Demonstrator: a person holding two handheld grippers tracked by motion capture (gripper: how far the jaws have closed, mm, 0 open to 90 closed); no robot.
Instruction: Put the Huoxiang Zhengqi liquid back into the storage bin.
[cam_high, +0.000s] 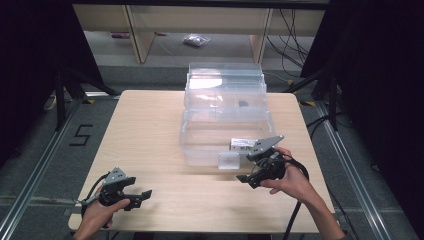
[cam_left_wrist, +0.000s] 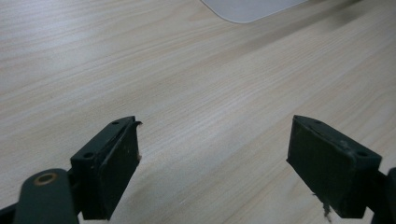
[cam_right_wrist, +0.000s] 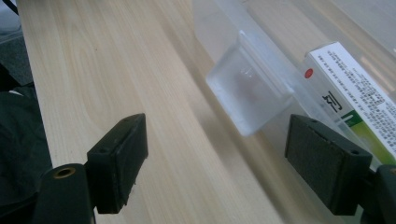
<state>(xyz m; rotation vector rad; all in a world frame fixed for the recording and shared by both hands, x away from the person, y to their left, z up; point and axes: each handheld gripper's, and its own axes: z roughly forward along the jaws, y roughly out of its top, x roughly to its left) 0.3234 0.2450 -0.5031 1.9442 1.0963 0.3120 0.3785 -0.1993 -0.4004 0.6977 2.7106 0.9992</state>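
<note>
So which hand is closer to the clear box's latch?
The right gripper: its open jaws sit beside the latch of the clear box. The left gripper rests open, far off near the table's front edge.

A black "5" (cam_high: 80, 135) is marked on the floor left of my table. The white-and-green carton (cam_right_wrist: 355, 98) in my clear box carries small print, too blurred to read.
</note>
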